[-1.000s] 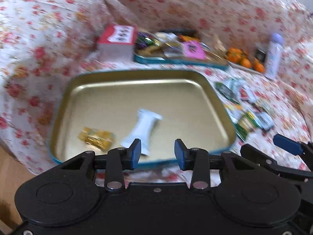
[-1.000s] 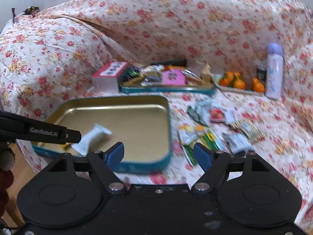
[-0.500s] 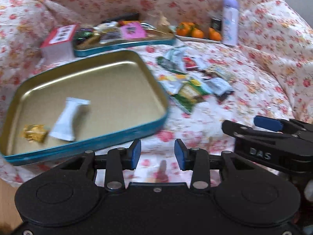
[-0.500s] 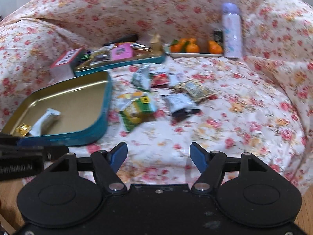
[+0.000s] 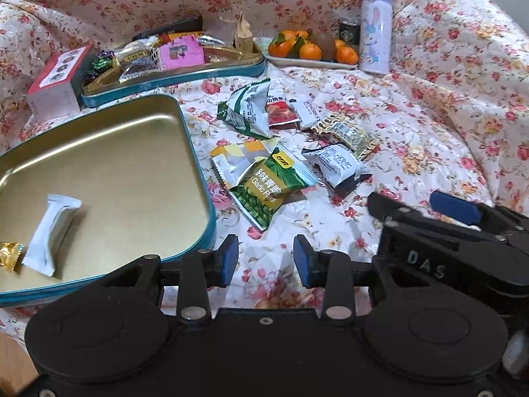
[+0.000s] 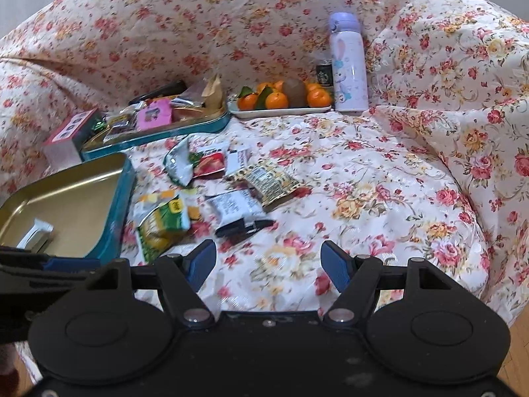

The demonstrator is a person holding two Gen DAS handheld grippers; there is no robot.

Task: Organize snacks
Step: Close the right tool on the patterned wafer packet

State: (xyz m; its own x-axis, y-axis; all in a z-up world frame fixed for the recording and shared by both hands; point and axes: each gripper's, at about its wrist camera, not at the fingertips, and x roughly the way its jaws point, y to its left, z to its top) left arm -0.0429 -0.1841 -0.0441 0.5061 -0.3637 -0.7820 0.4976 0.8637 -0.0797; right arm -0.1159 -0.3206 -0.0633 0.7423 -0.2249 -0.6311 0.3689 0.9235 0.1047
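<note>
A gold tin tray with a teal rim lies on the flowered cloth and holds a white packet and a gold candy. To its right loose snacks lie scattered: a green garlic packet, a yellow-white packet, a black-and-white packet, a green-white bag, a red packet and a gold-black packet. My left gripper hovers just short of the garlic packet, its jaws closing with nothing between them. My right gripper is open over bare cloth, near the black-and-white packet.
At the back stand a second teal tin heaped with snacks, a red-and-white box, a plate of tangerines, a small dark can and a lilac bottle. Cushioned sides rise behind and on the right.
Both grippers have swung right, from over the gold tray to the loose packets. The right gripper's jaws stand narrower than a second ago, the left's slightly narrower.
</note>
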